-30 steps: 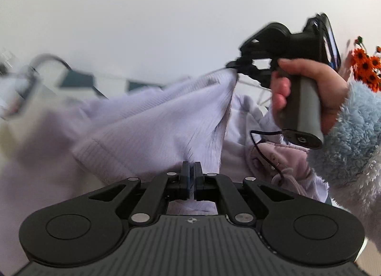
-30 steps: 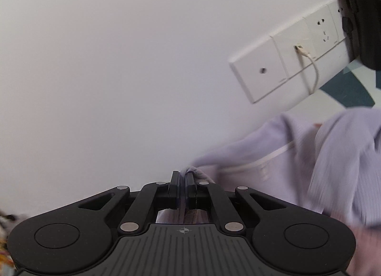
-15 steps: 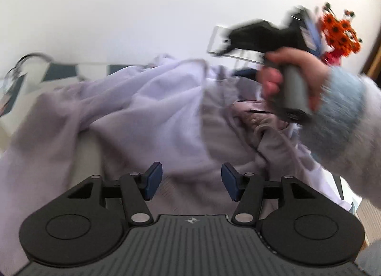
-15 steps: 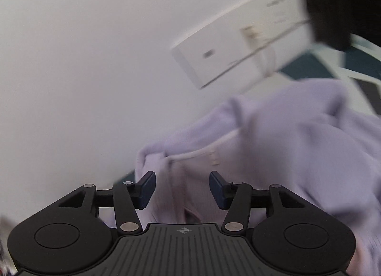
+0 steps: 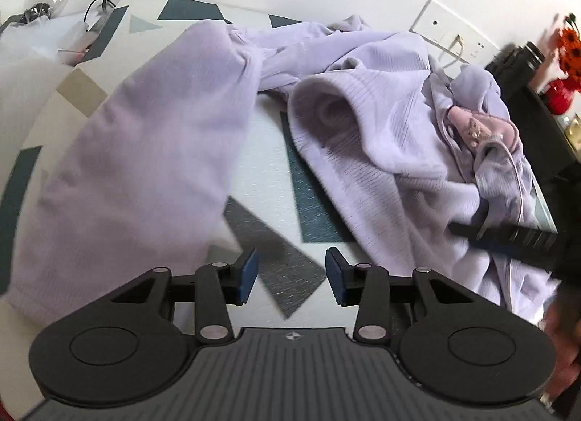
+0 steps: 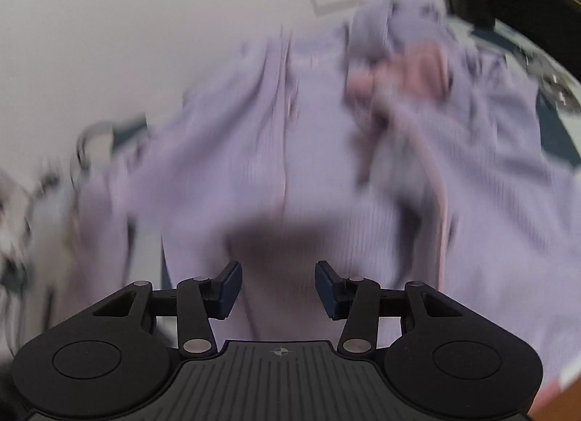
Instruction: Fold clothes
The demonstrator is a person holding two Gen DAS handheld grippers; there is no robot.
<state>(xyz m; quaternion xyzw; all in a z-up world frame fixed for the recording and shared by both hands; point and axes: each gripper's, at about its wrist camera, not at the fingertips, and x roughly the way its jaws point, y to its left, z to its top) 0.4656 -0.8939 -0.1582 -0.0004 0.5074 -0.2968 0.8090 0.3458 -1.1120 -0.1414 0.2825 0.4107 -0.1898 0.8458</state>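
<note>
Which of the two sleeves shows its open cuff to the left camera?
The sleeve in the middle, its cuff gaping toward the camera. The wide left sleeve lies flat, no opening visible.

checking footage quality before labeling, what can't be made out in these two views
- Right wrist view: motion blur smears the lavender garment; its seams and pink patch are unreadable.
- Left wrist view: the right gripper is blurred and cut off by the right edge; its fingertips cannot be read.
- Left wrist view: the orange flowers are cut by the edge.
- Left wrist view: the left gripper body hides the patterned table edge nearest the camera.
</note>
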